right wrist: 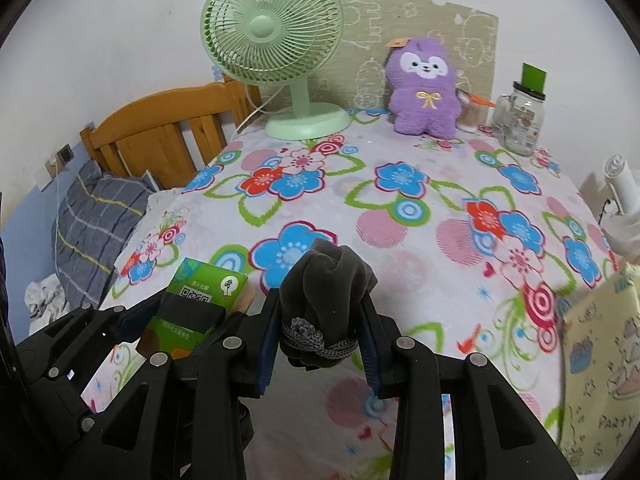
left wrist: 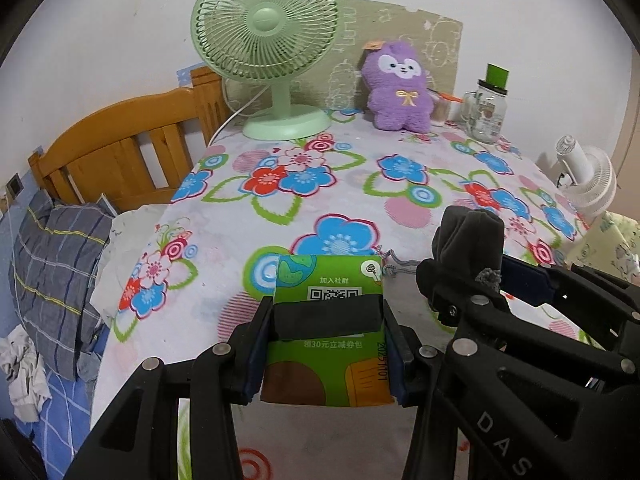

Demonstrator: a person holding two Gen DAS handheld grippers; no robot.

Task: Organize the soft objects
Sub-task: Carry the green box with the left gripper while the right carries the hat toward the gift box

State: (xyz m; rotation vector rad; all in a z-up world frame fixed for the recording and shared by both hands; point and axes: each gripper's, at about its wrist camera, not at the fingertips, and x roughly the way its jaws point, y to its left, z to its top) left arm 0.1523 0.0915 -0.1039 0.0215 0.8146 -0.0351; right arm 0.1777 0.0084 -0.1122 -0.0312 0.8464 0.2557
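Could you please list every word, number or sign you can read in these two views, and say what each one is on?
"加入社群", above a QR code: green packet in the left claw.
"30元立减券包": same packet, lower down; the character before it is unclear.
"20251101": packet's right edge.
"DAS": the other claw's black arm; cut off.
"PARTY": cream cartoon-print bag.
Glass jar label: too small to read.

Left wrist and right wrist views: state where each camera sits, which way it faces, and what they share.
Left wrist: on the left gripper, facing forward and down over the floral table; jaws shut on a green packet; right gripper at its right.
Right wrist: on the right gripper, same heading; jaws shut on a dark grey cloth bundle; left gripper at lower left.
Shared: green fan, purple plush, glass jar, wooden headboard.
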